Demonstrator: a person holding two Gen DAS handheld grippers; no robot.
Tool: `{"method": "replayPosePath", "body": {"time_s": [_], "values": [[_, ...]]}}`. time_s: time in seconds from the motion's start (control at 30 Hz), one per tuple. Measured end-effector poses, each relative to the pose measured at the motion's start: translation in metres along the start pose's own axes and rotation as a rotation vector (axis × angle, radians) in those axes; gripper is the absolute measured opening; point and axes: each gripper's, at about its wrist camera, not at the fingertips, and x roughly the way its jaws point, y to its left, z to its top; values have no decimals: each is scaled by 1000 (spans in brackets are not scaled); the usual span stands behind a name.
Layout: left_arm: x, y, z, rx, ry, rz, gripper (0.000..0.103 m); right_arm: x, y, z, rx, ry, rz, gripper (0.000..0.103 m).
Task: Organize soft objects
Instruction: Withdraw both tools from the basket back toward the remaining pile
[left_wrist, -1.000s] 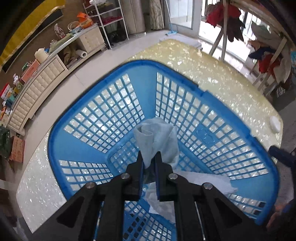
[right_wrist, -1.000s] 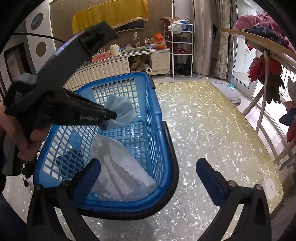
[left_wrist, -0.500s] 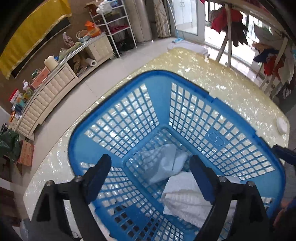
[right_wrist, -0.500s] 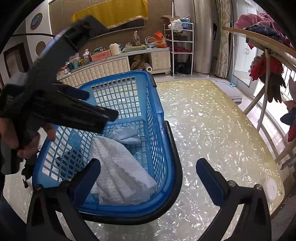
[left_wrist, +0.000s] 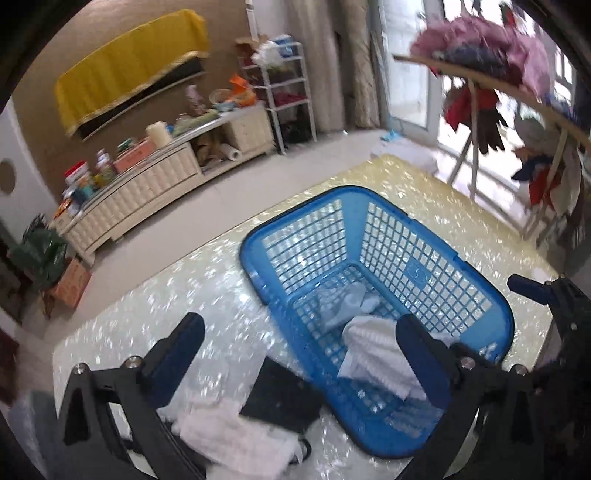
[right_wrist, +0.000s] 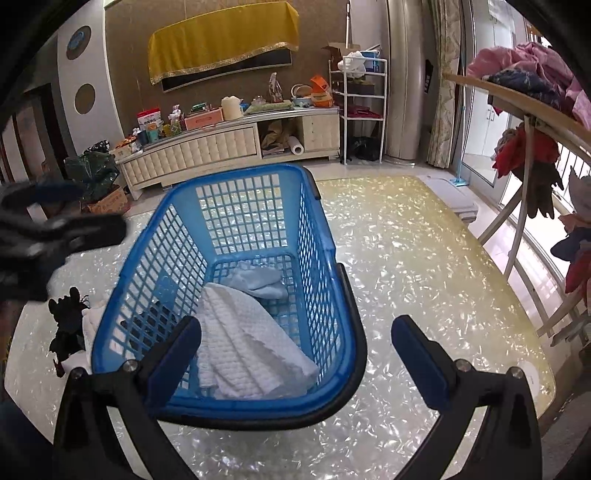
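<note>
Left wrist view: the left gripper (left_wrist: 299, 338) is spread wide, its jaws having just been opening, and nothing sits between them. It hangs above the near left corner of the blue basket (left_wrist: 491, 306), over the pearly tabletop (left_wrist: 147, 295). Directly below it, outside the basket on the table, lie a white textured cloth (left_wrist: 229, 435) and a dark cloth (left_wrist: 284, 395) touching each other, with the dark one against the basket's near left wall.

Inside the basket, a pale blue cloth (left_wrist: 343, 301) rests crumpled on the mesh floor toward the far end. A white waffle-weave towel (left_wrist: 376, 350) lies just nearer, its far edge touching or overlapping the blue cloth.

Right wrist view: the right gripper (right_wrist: 295, 350) is also spread wide and empty, positioned at the basket's near end, with its left finger over the near rim and its right finger over bare table to the right. The same towel (right_wrist: 243, 350) and blue cloth (right_wrist: 258, 280) are seen on the basket floor. The left gripper appears blurred at the left edge (right_wrist: 55, 229), clear of the basket. A black item (right_wrist: 68, 325) and a white cloth edge (right_wrist: 88, 325) lie on the table left of the basket.

Beyond the table stand a cream sideboard (right_wrist: 221, 147) and, at right, a clothes rack (right_wrist: 524, 118) hung with garments.
</note>
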Motion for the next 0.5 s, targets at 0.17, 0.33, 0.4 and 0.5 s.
{"method": "replayPosePath", "body": {"time_s": [0.17, 0.33, 0.4, 0.5], "values": [[-30, 19, -37, -43, -69, 51, 103, -12, 6, -2, -8, -13, 2, 103], [-51, 49, -74, -150, -70, 71, 103, -23, 18, -7, -16, -25, 17, 103], [-56, 60, -89, -181, -48, 88, 103, -27, 25, -10, -17, -23, 30, 103], [-65, 68, -108, -201, -7, 103, 103, -31, 39, -14, -31, -21, 46, 103]]}}
